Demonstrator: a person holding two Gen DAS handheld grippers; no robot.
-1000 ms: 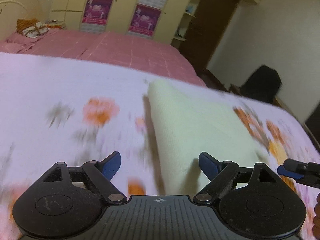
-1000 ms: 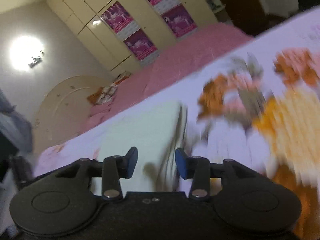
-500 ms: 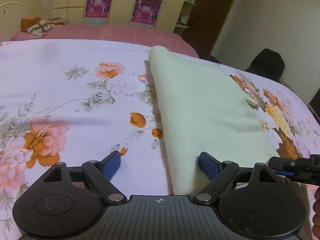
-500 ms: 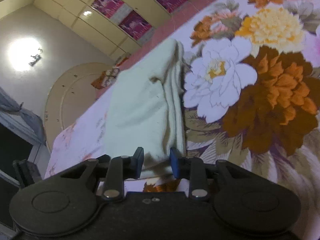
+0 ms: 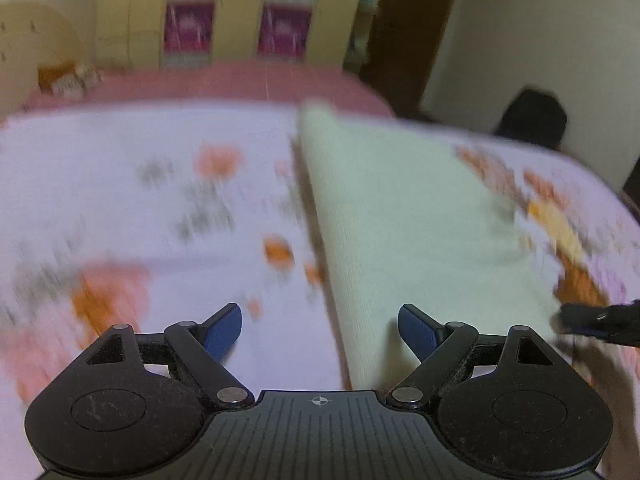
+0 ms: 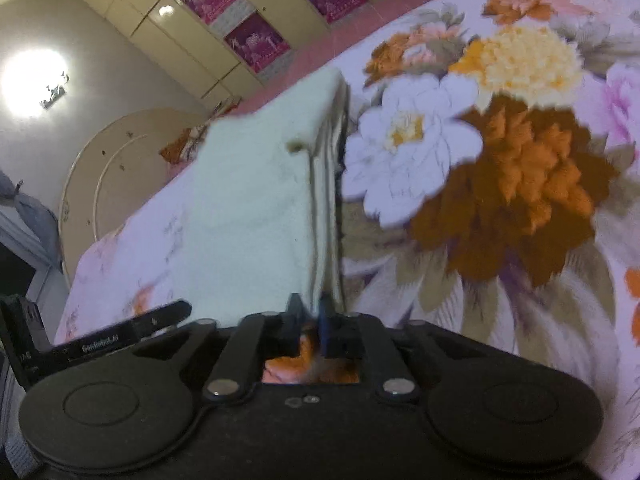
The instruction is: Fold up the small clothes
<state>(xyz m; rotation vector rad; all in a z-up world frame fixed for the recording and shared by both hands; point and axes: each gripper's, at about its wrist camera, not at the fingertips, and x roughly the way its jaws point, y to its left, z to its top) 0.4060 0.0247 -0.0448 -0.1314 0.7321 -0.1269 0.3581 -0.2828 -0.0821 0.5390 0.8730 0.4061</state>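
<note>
A pale green folded cloth [image 5: 404, 216] lies on the floral bedsheet [image 5: 120, 184]. My left gripper [image 5: 320, 320] hovers open over the cloth's near left edge, which runs between its blue pads without touching either. In the right wrist view the cloth [image 6: 256, 200] shows its stacked layers along its right side. My right gripper [image 6: 310, 308] has its jaws closing, nearly together, on the near corner of that layered edge. The right gripper's tip [image 5: 592, 320] shows at the cloth's near right corner in the left wrist view.
The floral sheet [image 6: 500, 160] spreads wide to the right of the cloth. Behind it a pink bed cover [image 5: 224, 80] reaches cupboards with purple posters [image 5: 188, 28]. A dark object [image 5: 532, 116] sits by the far right wall. One left gripper finger [image 6: 156, 318] shows low left.
My right gripper has come down to the cloth's near corner, and its jaws have narrowed around the layered edge. The left gripper has shifted sideways, still open, and its view is now blurred.
</note>
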